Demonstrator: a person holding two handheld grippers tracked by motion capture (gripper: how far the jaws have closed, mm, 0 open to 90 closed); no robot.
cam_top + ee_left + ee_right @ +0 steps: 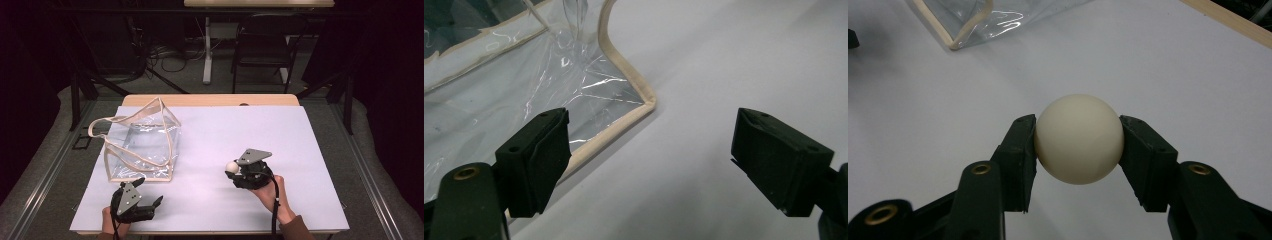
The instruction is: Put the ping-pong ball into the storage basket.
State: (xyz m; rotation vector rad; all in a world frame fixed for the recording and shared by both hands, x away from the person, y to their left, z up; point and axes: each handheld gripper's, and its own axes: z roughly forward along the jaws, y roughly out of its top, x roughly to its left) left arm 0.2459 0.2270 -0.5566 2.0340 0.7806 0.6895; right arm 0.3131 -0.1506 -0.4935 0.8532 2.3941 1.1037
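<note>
In the high view, the right gripper [234,169] holds a cream ball [231,166] above the white table [215,130], well apart from the clear bag [142,145]; the left gripper [150,197] sits just beside the bag's near corner. In the left gripper view, its jaws gape wide, nothing between them, bag edge beside one. In the right gripper view, both pads [1020,150] press the ball's opposite sides.
</note>
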